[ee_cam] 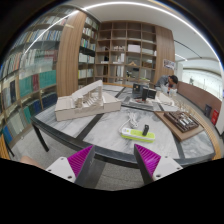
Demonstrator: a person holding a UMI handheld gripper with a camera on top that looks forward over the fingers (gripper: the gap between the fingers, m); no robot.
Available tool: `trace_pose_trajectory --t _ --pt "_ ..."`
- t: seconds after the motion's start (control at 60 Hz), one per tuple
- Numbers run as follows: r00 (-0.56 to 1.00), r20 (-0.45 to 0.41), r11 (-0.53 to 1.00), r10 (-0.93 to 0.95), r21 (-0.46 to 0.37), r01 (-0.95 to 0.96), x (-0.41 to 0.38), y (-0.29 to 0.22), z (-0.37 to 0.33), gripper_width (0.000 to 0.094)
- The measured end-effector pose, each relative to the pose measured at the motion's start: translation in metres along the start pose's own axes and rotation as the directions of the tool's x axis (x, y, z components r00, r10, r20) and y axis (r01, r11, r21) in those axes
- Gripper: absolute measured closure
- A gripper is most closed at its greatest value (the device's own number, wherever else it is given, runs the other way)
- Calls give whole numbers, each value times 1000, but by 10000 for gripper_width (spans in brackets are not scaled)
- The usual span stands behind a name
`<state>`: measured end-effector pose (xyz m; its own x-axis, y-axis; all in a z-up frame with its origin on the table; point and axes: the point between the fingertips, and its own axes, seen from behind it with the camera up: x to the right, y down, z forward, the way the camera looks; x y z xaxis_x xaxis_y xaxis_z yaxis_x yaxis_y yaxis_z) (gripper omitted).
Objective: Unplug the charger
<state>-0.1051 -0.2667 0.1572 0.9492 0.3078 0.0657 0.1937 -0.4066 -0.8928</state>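
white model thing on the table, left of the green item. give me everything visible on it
The white model looks like a pale architectural-style model: low blocks and thin upright pieces on a flat, light rectangular base, material unclear. It sits level on the round grey table, on the side near the bookshelves, well beyond the fingers and apart from the green item. Nothing visibly touches it except the tabletop. Finer detail is too small to tell.

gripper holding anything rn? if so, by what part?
Nothing is held. The gripper is open, its pink pads apart with only bare gap between them, short of the table edge ahead.
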Motion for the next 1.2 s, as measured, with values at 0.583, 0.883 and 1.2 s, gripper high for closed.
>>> trace_pose_trajectory --t 0.583,0.883,1.2 --pt "996 -41 996 82 -19 -83 44 2 30 127" --pt "980 -150 989 132 -44 -140 150 5 169 159" --pt "979 -179 995 101 7 -102 186 5 290 618"
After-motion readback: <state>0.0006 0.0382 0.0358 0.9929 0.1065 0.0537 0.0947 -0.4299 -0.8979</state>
